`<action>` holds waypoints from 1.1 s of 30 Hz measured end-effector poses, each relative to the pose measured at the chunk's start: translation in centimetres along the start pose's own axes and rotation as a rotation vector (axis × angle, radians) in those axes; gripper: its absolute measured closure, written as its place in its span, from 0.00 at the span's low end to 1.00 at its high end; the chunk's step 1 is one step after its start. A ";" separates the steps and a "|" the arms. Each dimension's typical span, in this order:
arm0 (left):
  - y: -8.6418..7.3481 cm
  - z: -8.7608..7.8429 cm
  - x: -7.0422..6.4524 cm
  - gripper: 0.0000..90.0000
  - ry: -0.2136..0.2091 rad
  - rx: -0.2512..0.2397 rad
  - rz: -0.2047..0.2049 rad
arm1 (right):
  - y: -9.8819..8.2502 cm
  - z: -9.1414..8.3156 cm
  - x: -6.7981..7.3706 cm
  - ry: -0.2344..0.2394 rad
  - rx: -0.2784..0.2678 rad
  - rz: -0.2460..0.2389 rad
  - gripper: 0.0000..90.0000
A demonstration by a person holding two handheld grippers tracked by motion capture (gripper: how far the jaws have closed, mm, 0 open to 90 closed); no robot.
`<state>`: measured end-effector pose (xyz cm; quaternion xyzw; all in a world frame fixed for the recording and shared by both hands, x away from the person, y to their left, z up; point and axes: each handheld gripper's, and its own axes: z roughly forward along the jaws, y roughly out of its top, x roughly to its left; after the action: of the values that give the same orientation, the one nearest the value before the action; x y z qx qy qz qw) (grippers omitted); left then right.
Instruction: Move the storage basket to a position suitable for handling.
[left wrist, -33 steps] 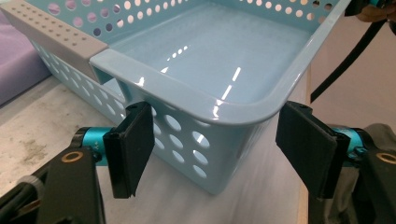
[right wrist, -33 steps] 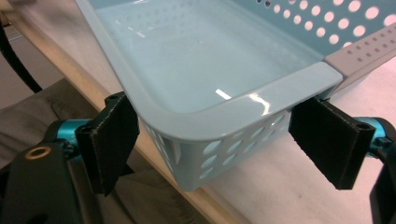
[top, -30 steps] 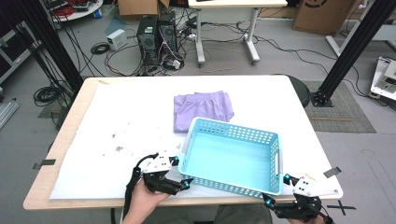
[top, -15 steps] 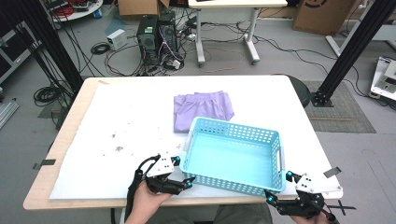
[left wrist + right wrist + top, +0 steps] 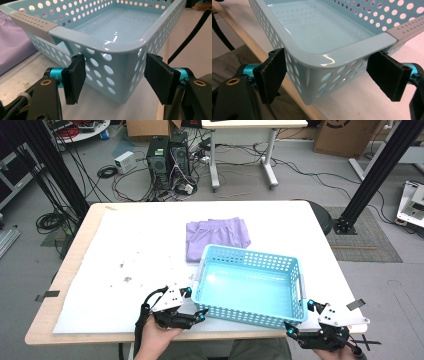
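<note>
A light blue perforated basket [image 5: 250, 254] stands empty on the white table cover, near the front edge. My left gripper [image 5: 195, 304] straddles its near left corner [image 5: 105, 43]. Those jaws have been closing a little, and a slim gap still shows at the right pad [image 5: 160, 77]. My right gripper [image 5: 300, 316] straddles the near right corner [image 5: 332, 56], its pads [image 5: 270, 73] close beside the walls. A folded purple cloth [image 5: 217, 237] lies just behind the basket, with its edge also visible in the left gripper view [image 5: 12, 42].
The table's wooden front edge [image 5: 259, 50] runs right under the basket's near right corner, with the person's lap below it. Dark specks [image 5: 125, 279] mark the cover to the left. Computers and cables [image 5: 167, 160] sit on the floor beyond the table.
The basket has turned slightly, its near right corner swinging toward the right gripper. Both hands have barely moved.
</note>
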<state>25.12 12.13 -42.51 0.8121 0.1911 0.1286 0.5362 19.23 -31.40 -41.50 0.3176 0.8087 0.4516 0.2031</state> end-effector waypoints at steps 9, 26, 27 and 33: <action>1.1 -0.7 0.5 0.38 0.034 -0.025 0.014 | 1.4 0.3 -0.5 -0.010 -0.021 -0.038 0.19; 3.7 -1.9 6.6 0.38 0.135 -0.072 0.009 | 8.1 5.1 -4.8 0.023 -0.081 -0.134 0.18; 3.8 -1.8 7.0 0.38 0.140 -0.076 0.009 | 8.6 5.7 -5.4 0.024 -0.084 -0.140 0.18; 4.4 -0.9 10.1 0.37 0.172 -0.069 0.016 | 10.2 8.5 -7.6 0.031 -0.079 -0.147 0.18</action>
<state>34.57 15.87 -38.09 0.7806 0.2257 0.2087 0.5442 33.26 -27.65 -36.71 0.2421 0.8144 0.4719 0.2354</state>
